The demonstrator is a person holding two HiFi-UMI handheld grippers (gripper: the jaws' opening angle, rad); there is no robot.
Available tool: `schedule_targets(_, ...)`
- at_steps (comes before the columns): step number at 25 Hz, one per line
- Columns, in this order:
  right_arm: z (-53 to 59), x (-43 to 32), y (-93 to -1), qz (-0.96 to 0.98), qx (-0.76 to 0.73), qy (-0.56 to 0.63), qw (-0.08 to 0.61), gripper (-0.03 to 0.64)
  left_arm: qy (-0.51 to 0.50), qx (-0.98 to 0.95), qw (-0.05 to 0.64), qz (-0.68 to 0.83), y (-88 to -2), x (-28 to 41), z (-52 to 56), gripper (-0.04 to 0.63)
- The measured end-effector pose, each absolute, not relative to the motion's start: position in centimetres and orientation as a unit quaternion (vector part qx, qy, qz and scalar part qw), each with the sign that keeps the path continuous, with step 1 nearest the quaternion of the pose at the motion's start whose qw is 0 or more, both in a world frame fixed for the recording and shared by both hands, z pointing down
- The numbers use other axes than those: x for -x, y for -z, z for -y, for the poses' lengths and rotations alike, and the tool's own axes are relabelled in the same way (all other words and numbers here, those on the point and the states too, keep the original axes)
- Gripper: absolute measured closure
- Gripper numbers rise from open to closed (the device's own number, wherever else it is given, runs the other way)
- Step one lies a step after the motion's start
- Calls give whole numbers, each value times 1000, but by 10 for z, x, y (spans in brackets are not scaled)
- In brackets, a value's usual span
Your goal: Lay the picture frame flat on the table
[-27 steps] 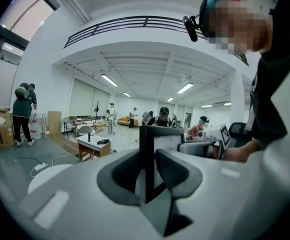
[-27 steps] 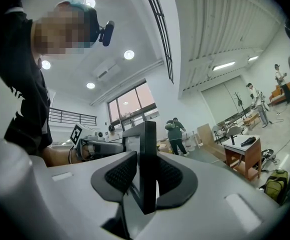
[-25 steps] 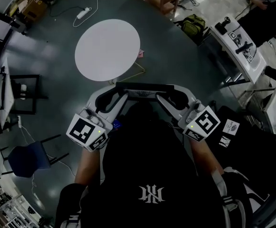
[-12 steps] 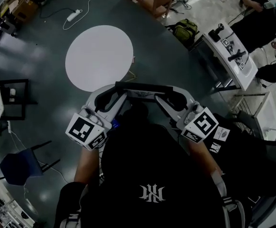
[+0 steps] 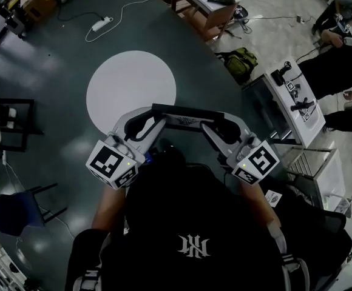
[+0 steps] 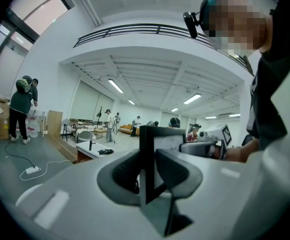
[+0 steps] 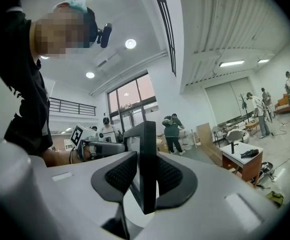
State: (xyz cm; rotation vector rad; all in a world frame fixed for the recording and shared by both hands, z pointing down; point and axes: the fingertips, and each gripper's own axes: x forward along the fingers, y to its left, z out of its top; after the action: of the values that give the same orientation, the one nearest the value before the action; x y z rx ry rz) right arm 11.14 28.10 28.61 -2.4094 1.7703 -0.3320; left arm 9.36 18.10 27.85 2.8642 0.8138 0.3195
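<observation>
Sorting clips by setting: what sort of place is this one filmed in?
Probably a big open lab or workshop hall: benches with gear, a power strip on the grey floor, other people under ceiling strip lights.

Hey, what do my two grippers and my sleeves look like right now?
Both the left gripper and right gripper are pale grey shells with dark textured pads and a cube of black-and-white square markers. You wear a black top with a white emblem.

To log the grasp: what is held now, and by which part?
The picture frame: the left gripper clamps its left side bar, the right gripper its right side bar.
</observation>
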Motion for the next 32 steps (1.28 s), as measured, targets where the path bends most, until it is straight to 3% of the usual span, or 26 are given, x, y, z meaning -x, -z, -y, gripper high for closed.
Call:
schedule_targets(7,-219,-159,-279,-607,786,107,53,517,-91,-961,81,-248,-273,-137,-119,497)
schedule_targets(17,-193,-186,-307,-671,730,123,41,512,-91,-976,102,-170,-302,-140,-102,497)
schedule_targets(24,-117,-169,-310,-734,664,139,27,512,-89,-985,125,-79,-306,-108,-36,497)
schedule_targets(32,-59,-193,-307,-794,592,138,16,512,-82,-987,137,15,-305,-118,10,495)
